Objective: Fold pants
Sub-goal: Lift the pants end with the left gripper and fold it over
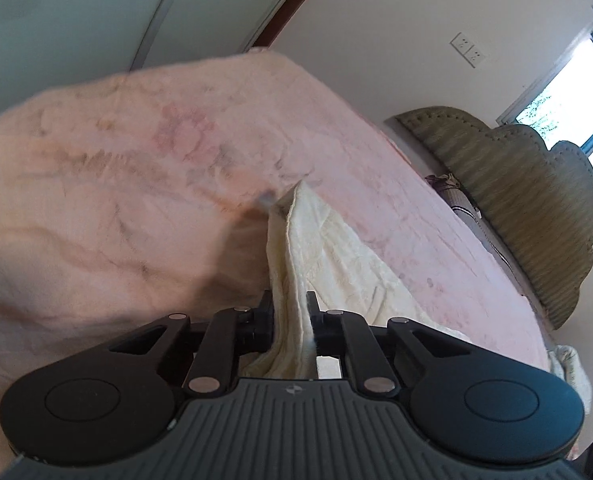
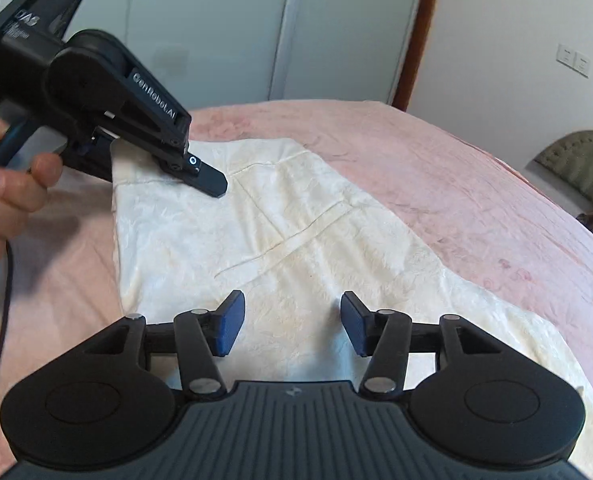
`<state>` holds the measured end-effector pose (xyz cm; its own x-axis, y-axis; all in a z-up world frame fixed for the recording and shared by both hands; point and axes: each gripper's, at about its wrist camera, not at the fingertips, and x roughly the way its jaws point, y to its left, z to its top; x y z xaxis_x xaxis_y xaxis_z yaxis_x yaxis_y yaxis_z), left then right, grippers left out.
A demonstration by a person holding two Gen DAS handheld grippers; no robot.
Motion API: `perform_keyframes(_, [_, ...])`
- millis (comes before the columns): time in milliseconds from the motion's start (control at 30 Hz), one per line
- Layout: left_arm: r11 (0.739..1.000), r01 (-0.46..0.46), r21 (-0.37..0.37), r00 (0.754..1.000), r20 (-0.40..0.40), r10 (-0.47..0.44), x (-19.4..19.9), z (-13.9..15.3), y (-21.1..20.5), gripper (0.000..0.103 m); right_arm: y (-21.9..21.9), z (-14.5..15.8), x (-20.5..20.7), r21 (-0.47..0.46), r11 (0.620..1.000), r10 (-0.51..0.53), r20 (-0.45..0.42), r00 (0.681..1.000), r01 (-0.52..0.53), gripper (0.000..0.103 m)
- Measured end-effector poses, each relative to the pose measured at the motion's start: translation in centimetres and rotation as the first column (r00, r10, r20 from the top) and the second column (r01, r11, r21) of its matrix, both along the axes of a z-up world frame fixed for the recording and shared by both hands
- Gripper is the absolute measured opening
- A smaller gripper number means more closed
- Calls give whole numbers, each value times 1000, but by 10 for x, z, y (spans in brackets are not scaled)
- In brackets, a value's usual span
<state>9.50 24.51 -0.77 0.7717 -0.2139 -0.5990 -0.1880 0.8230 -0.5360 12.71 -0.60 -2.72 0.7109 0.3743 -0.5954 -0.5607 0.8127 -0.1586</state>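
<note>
Left gripper (image 1: 290, 312): fingers clenched on a fold of the cream pants (image 1: 320, 248); the cloth runs up between the two fingers and away from them in a raised ridge toward a far corner lifted off the bed (image 1: 116, 168). Motion blur over the pink cover to the left of the fingers

Right gripper (image 2: 292, 326): fingers released, blue pads (image 2: 230, 326) well apart, with the pants (image 2: 256, 216) directly beyond and below them. Cannot tell whether the pads touch the cloth

Pants lie spread on the pink bed (image 2: 456, 168), seams running diagonally ahead of the right fingers. Far left of the right fingers, the left gripper (image 2: 210, 182) is seen from outside, its tip at the upper left edge of the pants, held by a bare hand (image 2: 0, 184); a dark cable (image 2: 0, 320) hangs below the hand

Headboard (image 1: 528, 184) to the right of the left fingers, window (image 1: 576, 80) above it
</note>
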Motion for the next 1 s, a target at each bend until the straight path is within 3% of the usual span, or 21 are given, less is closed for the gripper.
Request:
perform_keyframes(133, [995, 26, 93, 992, 118, -37, -24, 39, -38, 12, -17, 21, -17, 119, 992, -60, 108, 992, 47, 54])
perform_keyframes(300, [982, 90, 166, 966, 224, -126, -47, 75, -98, 12, -55, 45, -20, 382, 922, -90, 47, 995, 65, 58])
perform_keyframes(533, [955, 213, 205, 917, 297, -268, -54, 96, -176, 13, -121, 62, -64, 514, 848, -202, 88, 975, 129, 58])
perform_keyframes(767, [889, 366, 277, 841, 310, -443, -56, 101, -277, 15, -201, 71, -92, 588, 770, -357, 76, 931, 248, 58])
perform_keyframes(1000, [811, 492, 317, 770, 276, -575, -52, 81, -376, 17, -268, 60, -122, 624, 674, -506, -1, 863, 396, 58])
